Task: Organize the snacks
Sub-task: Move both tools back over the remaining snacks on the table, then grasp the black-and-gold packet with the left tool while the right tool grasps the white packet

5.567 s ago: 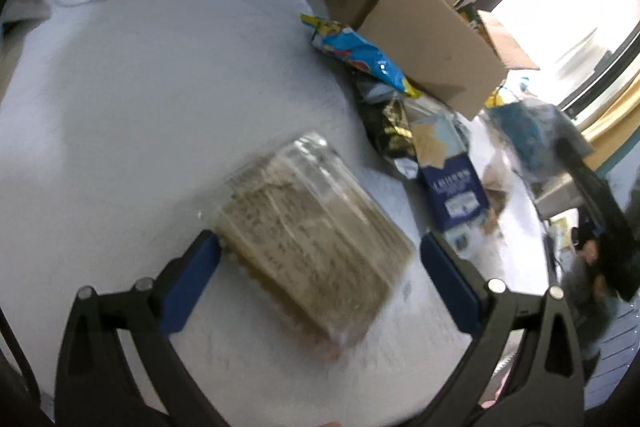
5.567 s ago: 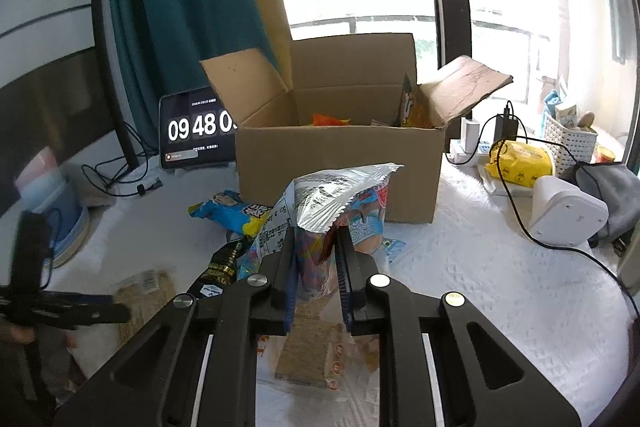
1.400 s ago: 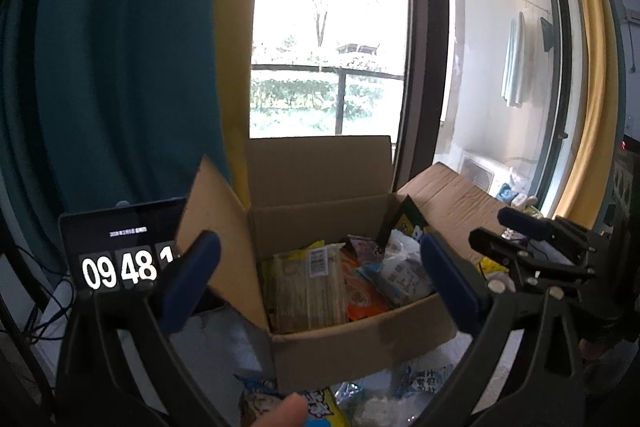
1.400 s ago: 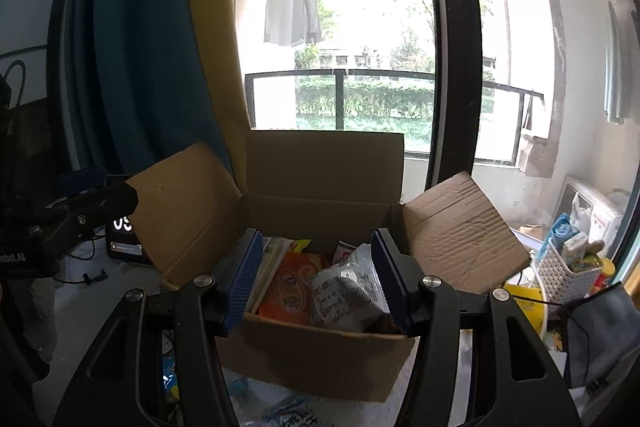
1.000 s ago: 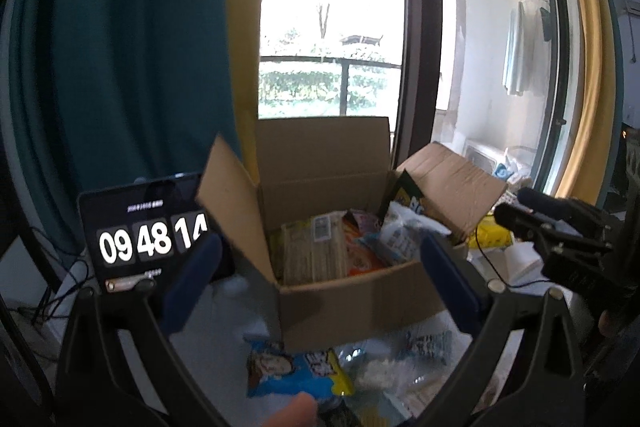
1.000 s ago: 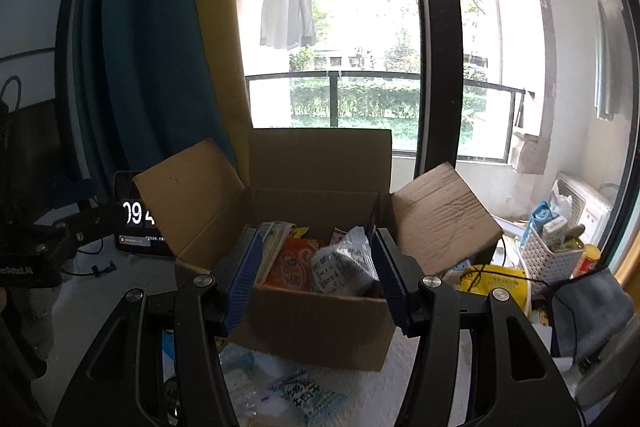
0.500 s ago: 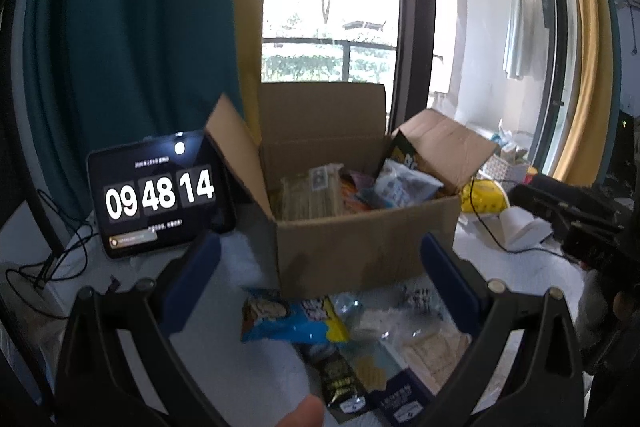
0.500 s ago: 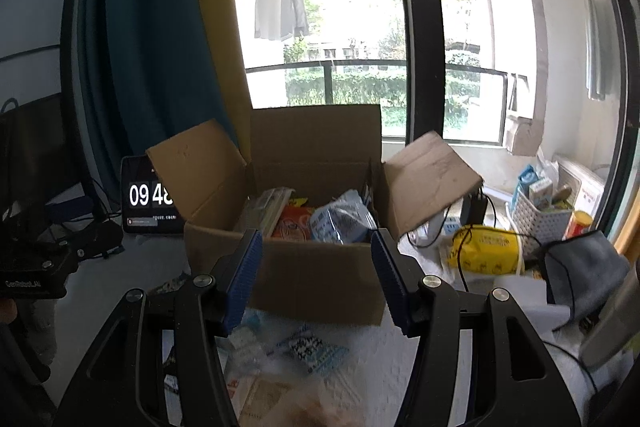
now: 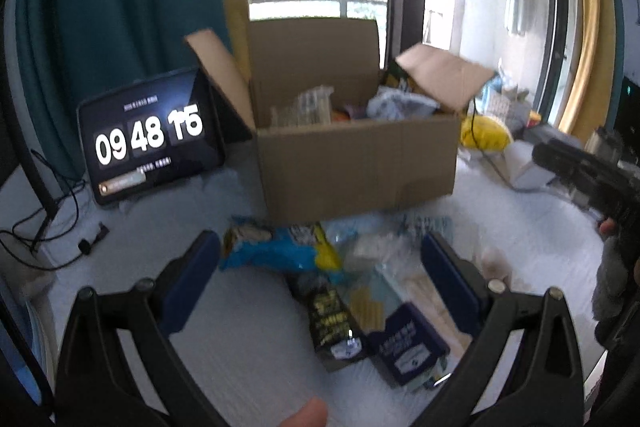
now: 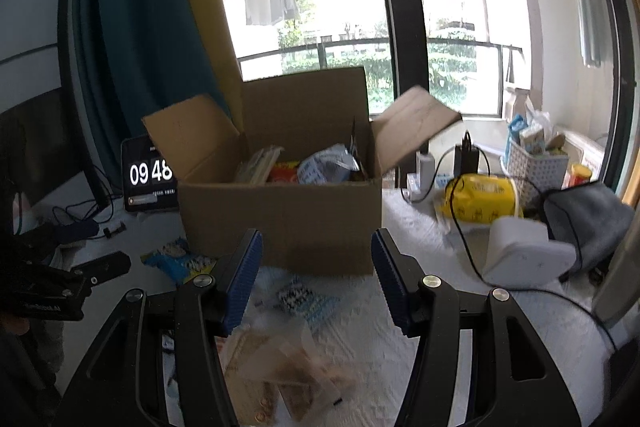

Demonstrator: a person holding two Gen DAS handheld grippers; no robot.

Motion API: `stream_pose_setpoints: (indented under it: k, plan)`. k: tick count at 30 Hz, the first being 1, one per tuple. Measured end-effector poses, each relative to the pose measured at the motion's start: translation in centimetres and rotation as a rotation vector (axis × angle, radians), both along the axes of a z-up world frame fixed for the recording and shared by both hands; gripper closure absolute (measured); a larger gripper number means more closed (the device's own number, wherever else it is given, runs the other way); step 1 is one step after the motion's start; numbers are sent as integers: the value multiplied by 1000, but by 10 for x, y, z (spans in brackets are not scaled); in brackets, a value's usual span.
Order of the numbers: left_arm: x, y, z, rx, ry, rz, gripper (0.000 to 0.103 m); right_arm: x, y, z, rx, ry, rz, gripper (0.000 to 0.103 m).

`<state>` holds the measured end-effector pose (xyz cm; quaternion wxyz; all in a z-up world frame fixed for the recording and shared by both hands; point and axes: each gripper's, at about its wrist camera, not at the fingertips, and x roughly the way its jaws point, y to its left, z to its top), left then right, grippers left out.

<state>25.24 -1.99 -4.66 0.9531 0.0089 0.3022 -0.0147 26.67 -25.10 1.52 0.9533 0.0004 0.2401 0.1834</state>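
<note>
I find the cardboard box (image 9: 356,163) standing on the white table (image 9: 240,339), flaps up, already stocked: a clear pack of pale sticks, an orange pack and a crumpled silver-blue bag (image 10: 326,167) show over its front wall. The remaining snacks lie loose on the table just in front of the box. From the left wrist view I count a blue and yellow bag (image 9: 280,251) nearest the box, a black packet with yellow print (image 9: 328,311) below it, a dark blue packet (image 9: 408,347) to its right, and clear wrappers between, blurred. From the right wrist view, a small printed sachet (image 10: 304,301) and a clear pack of brown biscuits (image 10: 288,379) lie before the right gripper (image 10: 316,283).

My left gripper (image 9: 320,283) hangs over the pile, jaws spread wide, nothing between them. The right gripper's jaws stand parted and empty too, clear of every pack.

Left of the box a tablet clock (image 9: 150,139) leans upright. To the right sit a yellow bag (image 10: 478,199), a white device (image 10: 524,255), a grey cloth (image 10: 588,223) and a white basket (image 10: 532,163).
</note>
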Motion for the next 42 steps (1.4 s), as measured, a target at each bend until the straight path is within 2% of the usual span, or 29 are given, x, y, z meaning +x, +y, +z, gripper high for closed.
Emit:
stream_pose_setpoints:
  k: [8, 10, 12, 16, 21, 24, 27, 29, 30, 32, 33, 34, 37, 39, 42]
  plan:
    - [4, 2, -40, -2, 103, 13, 2, -2, -8, -36, 2, 70, 10, 43]
    - [5, 6, -50, -11, 126, 15, 2, -1, -8, -45, 1, 93, 26, 34]
    - [7, 9, -60, -26, 149, 8, 2, 1, -8, -54, -7, 125, 49, 30]
    - [10, 10, -76, -32, 189, -1, 2, -1, -1, -71, -104, 147, 99, 30]
    - [24, 13, -88, -32, 226, 2, 3, -3, 3, -88, -153, 196, 190, 30]
    - [34, 10, -100, -4, 274, -16, 3, 1, 12, -101, -215, 218, 191, 30]
    - [37, 17, -106, -30, 294, -15, 3, 9, 12, -108, -201, 267, 184, 30]
    - [39, 26, -111, -90, 311, -28, 4, 16, 10, -113, -180, 313, 169, 30]
    - [39, 29, -113, -116, 316, -39, 11, 18, 9, -114, -168, 323, 166, 31]
    - [39, 27, -113, -94, 307, -40, 24, 20, 6, -115, -137, 345, 171, 39]
    - [38, 23, -113, -71, 301, -51, 37, 20, 6, -116, -129, 350, 178, 46]
    - [38, 21, -113, -69, 299, -59, 49, 19, 7, -115, -133, 349, 174, 47]
    - [38, 18, -110, -86, 291, -71, 66, 18, 12, -114, -150, 341, 157, 51]
    - [34, 14, -105, -86, 286, -86, 67, 16, 13, -112, -150, 331, 144, 54]
    - [27, 8, -100, -93, 286, -112, 68, 13, 11, -108, -139, 323, 130, 63]
